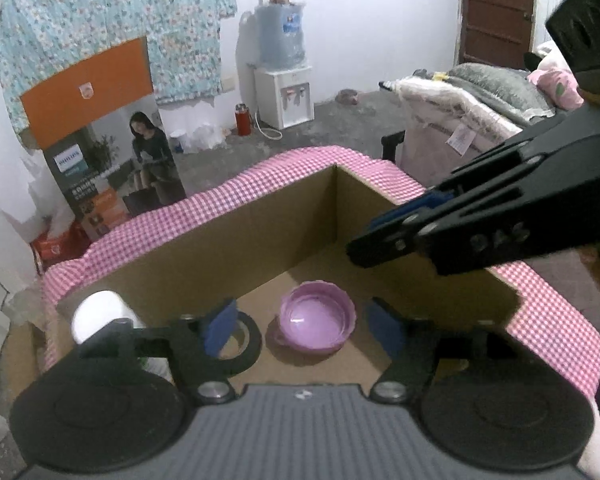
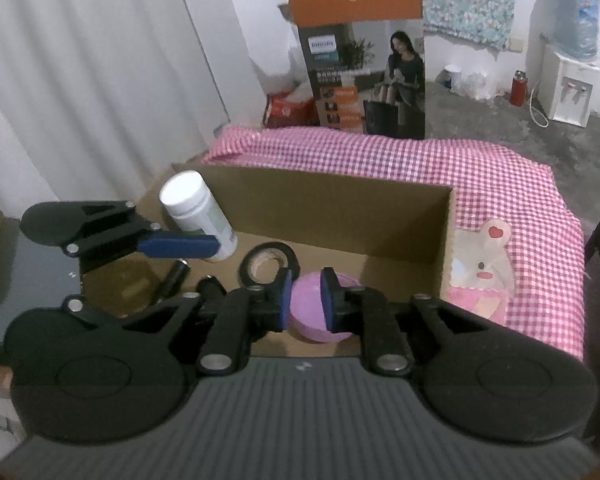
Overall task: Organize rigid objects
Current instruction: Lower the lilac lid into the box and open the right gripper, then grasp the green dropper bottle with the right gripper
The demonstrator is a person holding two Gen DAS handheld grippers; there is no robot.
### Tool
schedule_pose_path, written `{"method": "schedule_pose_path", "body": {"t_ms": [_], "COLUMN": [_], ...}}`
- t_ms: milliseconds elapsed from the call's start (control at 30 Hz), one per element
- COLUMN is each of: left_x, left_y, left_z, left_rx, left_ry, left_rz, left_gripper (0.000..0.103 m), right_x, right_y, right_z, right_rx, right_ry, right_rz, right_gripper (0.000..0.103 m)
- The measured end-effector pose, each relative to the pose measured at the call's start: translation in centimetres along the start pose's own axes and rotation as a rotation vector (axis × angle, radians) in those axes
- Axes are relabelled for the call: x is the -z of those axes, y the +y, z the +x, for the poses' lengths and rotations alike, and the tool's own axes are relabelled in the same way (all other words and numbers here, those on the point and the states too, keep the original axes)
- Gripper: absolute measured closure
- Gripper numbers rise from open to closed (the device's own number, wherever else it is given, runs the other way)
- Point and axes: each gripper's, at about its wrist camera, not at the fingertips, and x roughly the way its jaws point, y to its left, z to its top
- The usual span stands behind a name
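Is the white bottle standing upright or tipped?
Tipped: the white bottle leans over at the box's left end, cap up, beside the left gripper.

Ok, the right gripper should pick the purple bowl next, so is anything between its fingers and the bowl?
Nothing visible. The purple bowl lies bare on the cardboard box floor, straight ahead of the right gripper. The black tape roll sits to the bowl's left, apart from it.

Bowl [image 1: 318,322] in box [image 1: 236,248], right of tape roll [image 1: 240,340]
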Motion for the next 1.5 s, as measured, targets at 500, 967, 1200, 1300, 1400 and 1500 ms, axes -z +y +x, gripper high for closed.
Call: {"method": "schedule_pose_path", "body": {"t_ms": [500, 967, 1200, 1300, 1400, 1500], "left_x": [7.3, 15.7, 14.8, 14.6, 14.3, 14.1], "left_y": [0.6, -4.4, -8.2, -8.5, -8.4, -8.0], "left_z": [-11.3, -8.7, -5.3, -3.7, -2.6, -2.0], "left_rx": [0.008, -0.009, -0.059, -0.063, -0.065, -0.061], "left_ry": [-0.089, -0.062, -0.108, -0.083, -0.063, -0.051], "left_rz": [-0.097, -0.125, 0.033, 0.041, 0.028, 0.009], "left_gripper": [0.013, 0.013, 0.024, 0.037, 0.043, 0.049], "right_x": [8.7, 18.8, 18.0, 17.1, 16.5, 16.0], "right_y": [3.1, 6.1, 7.0, 7.3, 7.4, 7.4], "right_z": [-12.4, -9.1, -5.5, -4.5, -3.2, -2.2], "right_rx": [-0.122, -0.114, -0.093, -0.097, -0.096, -0.108], "right_ry": [-0.205, -0.176, -0.135, -0.126, -0.107, -0.088], "right_rz": [0.092, 0.208, 0.124, 0.081, 0.046, 0.021], "right_gripper": [0.060, 0.058, 0.058, 0.058, 0.062, 0.068]}}
